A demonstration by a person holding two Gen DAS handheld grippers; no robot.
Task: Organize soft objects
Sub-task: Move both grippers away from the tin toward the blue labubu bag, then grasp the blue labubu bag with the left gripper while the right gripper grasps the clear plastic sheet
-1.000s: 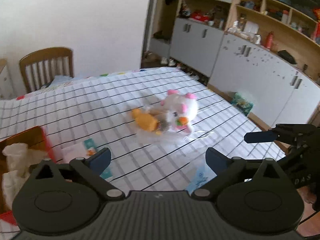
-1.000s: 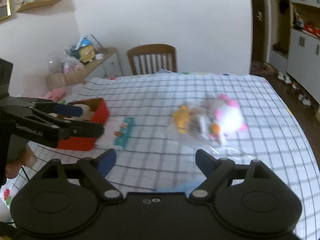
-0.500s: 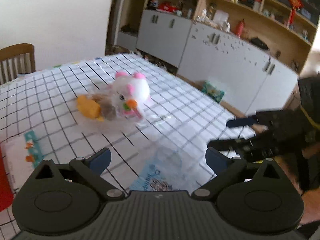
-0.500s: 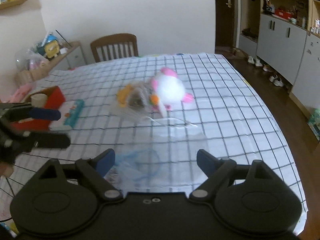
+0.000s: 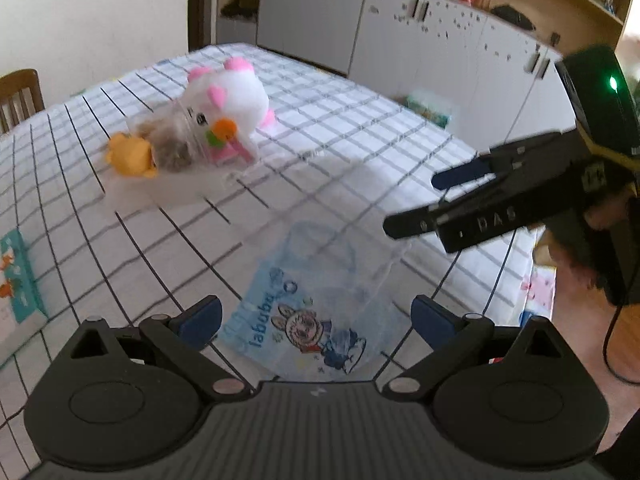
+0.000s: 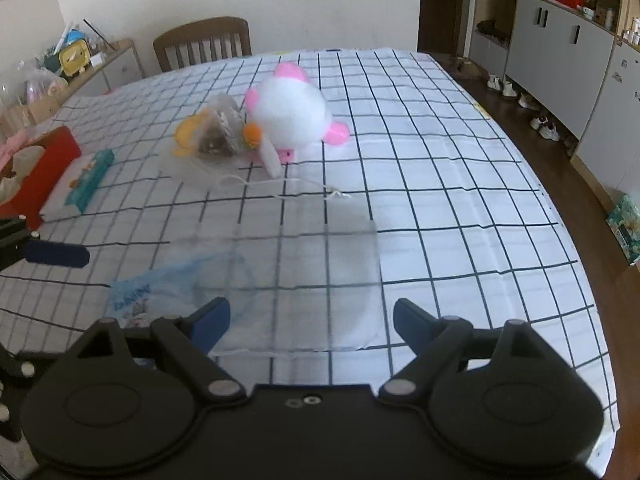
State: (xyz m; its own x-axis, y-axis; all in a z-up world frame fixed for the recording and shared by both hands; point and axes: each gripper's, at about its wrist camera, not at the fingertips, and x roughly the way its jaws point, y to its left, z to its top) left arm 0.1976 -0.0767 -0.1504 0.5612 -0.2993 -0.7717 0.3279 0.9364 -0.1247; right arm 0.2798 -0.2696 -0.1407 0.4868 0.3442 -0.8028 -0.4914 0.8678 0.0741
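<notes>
We count two plush toys point(image 6: 292, 112) on our checked desk point(image 6: 440, 168), two clear bags point(image 6: 304, 280); left hand-held gripper point(image 5: 316, 316) released, right hand-held gripper point(image 6: 312, 320) released, both empty

Bags point(image 6: 280, 276) flat on bench point(image 6: 460, 208), nearest edge. Behind them plush point(image 6: 292, 110), touching a filled pouch point(image 6: 218, 132) at its left. Box point(image 6: 38, 176) far left; chair point(image 6: 204, 42) behind bench

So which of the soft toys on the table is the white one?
The big plush toy with pink ears and feet. The orange toy beside it is smaller, and part of it is inside a clear bag.
</notes>
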